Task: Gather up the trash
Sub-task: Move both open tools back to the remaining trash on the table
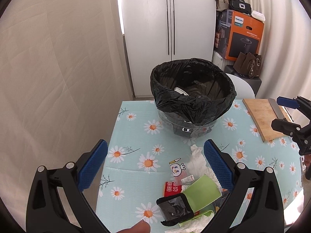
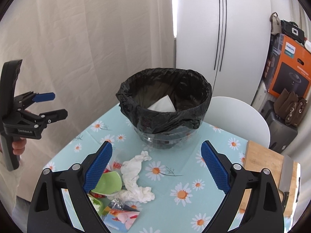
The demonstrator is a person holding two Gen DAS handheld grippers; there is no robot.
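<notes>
Both my grippers, left (image 1: 155, 167) and right (image 2: 156, 171), gape empty; crumpled tissue (image 2: 136, 176) before bin (image 2: 165, 104) may tear or slip.

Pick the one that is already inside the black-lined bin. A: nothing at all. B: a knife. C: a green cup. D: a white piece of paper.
D: a white piece of paper lies down inside the bin, while the green cup and the knife sit out on the table.
</notes>
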